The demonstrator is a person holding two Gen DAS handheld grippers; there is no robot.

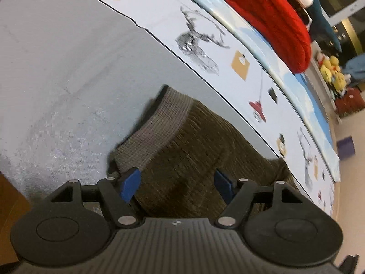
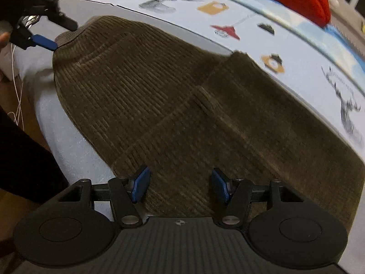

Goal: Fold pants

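While the olive corduroy pants (image 2: 182, 105) lie spread flat on the pale grey sheet (image 1: 57, 68) of the bed, they look folded over on themselves, with the ribbed waistband (image 1: 157, 118) at the end away from the right wrist camera. The left gripper (image 1: 175, 182) is at that waistband end, jaws standing wide apart with the cord fabric showing in the gap between the blue pads (image 1: 130, 185); nothing looks pinched. The right gripper (image 2: 180, 185) is over the opposite end of the pants, jaws also well apart, fabric under them but no grip that I can see. From the right wrist view you can spot the left gripper's blue pad just beside the waistband corner.

Further out, a printed cover with deer sketches (image 1: 198, 45) and little yellow squares runs along the far side of the sheet. A chunky red knit (image 1: 273, 18) sits beyond that. Some yellow plush toys (image 1: 333, 70) are off in the background.
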